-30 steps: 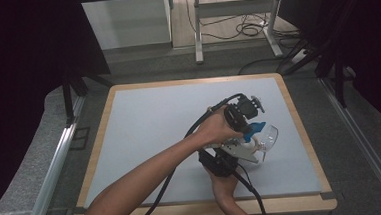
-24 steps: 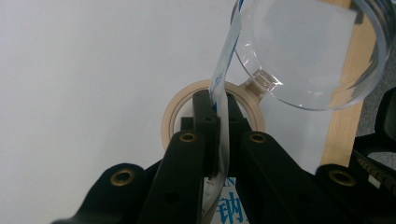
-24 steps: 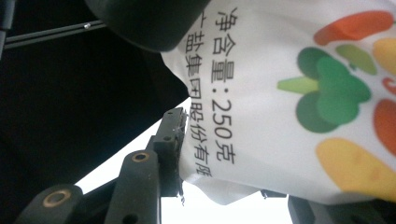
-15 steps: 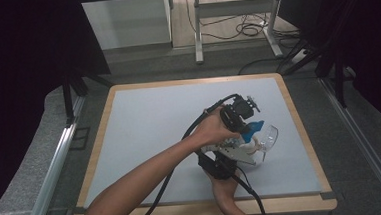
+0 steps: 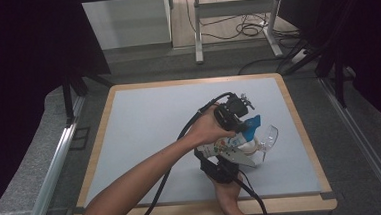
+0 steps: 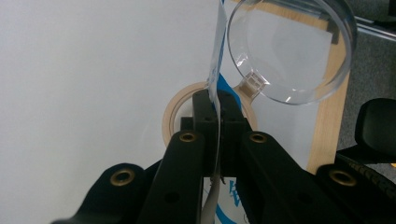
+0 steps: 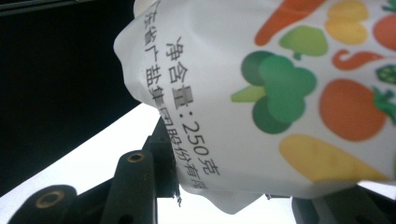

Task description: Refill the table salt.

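Here the work centres on a printed salt pouch (image 5: 229, 146) held over the right half of the grey table (image 5: 145, 135), just above a clear glass bowl (image 5: 266, 139) that sits tilted on a roll of tape (image 6: 173, 111).

The left gripper (image 5: 234, 116) is clenched on the pouch's blue top edge: in the left gripper view its 2 jaws press flat together on the thin film (image 6: 215, 88), which rises edge-on between them toward the bowl's rim.

The right gripper (image 5: 221, 169) comes up from the near side under the pouch's bottom. In the right gripper view the pouch (image 7: 280, 93), with its vegetable pictures and black lettering, bulges across the jaws; they have just been opening, with the pouch's lower end between them. I cannot tell whether the pads press on it.

The relation that matters: the pouch's long axis runs from the near-left bottom, by the right gripper, up to the far-right blue end in the left gripper, and that end points at the bowl just beside it. As I judge it, any pour turns on keeping that blue end over the bowl's open mouth while the near end is raised.
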Tool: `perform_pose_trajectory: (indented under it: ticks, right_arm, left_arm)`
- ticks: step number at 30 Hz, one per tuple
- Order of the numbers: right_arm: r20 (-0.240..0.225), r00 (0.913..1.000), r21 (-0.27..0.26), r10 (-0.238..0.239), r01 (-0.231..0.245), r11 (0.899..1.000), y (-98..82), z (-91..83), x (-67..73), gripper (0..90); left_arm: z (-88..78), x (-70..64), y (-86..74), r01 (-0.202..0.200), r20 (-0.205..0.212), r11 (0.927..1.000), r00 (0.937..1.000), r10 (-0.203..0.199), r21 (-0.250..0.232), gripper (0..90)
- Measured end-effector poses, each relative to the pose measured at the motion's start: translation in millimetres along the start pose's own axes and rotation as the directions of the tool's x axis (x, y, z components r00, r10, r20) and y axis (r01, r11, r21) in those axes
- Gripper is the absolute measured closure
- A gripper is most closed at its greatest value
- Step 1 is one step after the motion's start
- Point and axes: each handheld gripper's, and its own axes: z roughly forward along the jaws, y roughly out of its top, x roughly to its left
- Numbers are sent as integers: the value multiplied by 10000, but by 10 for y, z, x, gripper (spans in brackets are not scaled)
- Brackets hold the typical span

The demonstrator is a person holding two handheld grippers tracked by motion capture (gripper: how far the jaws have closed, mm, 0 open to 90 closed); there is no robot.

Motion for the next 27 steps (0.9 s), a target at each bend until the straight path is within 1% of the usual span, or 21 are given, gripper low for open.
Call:
perform_pose_trajectory:
  ticks: [3, 5, 9, 10, 14, 17, 20, 21, 23, 25, 27]
  right_arm:
    - [-5, 10000, 74, -10, 10, 10000, -16, -11, 2, 562]
    - [50, 10000, 150, -11, 10, 9999, -29, -15, -4, 555]
    - [118, 9999, 316, -41, 38, 9995, -48, -27, -8, 546]
    - [141, 9999, 384, -42, 36, 9993, -54, -33, -7, 542]
    - [224, 9996, 554, -143, 131, 9984, -62, -55, -17, 527]
    - [326, 9992, 664, -218, 196, 9976, -72, -70, -38, 517]
    - [385, 9991, 770, -191, 161, 9969, -78, -92, -58, 506]
    - [409, 9988, 796, -258, 224, 9966, -82, -96, -69, 502]
    - [438, 9988, 860, -211, 173, 9961, -85, -113, -75, 500]
    - [479, 9986, 934, -227, 181, 9955, -89, -122, -83, 497]
    - [536, 9982, 1036, -255, 199, 9944, -95, -129, -93, 492]
  left_arm:
    - [-26, 15, -38, 106, 15, 9998, 9999, -106, -180, 896]
    - [-42, 33, -65, 186, 96, 9995, 9998, -183, -254, 895]
    - [-63, 56, -107, 166, 205, 9991, 9997, -158, -399, 895]
    - [-68, 57, -118, 247, 245, 9986, 9994, -236, -465, 895]
    - [-107, 76, -152, 365, 302, 9971, 9989, -346, -672, 895]
    - [-161, 97, -179, 379, 347, 9954, 9988, -349, -878, 896]
    - [-211, 105, -209, 446, 403, 9930, 9984, -404, -1093, 896]
    - [-227, 109, -222, 449, 403, 9921, 9984, -404, -1169, 896]
    - [-259, 116, -248, 542, 472, 9898, 9977, -484, -1314, 896]
    - [-275, 126, -270, 562, 546, 9886, 9973, -490, -1394, 896]
    - [-280, 136, -289, 485, 556, 9889, 9976, -410, -1403, 896]
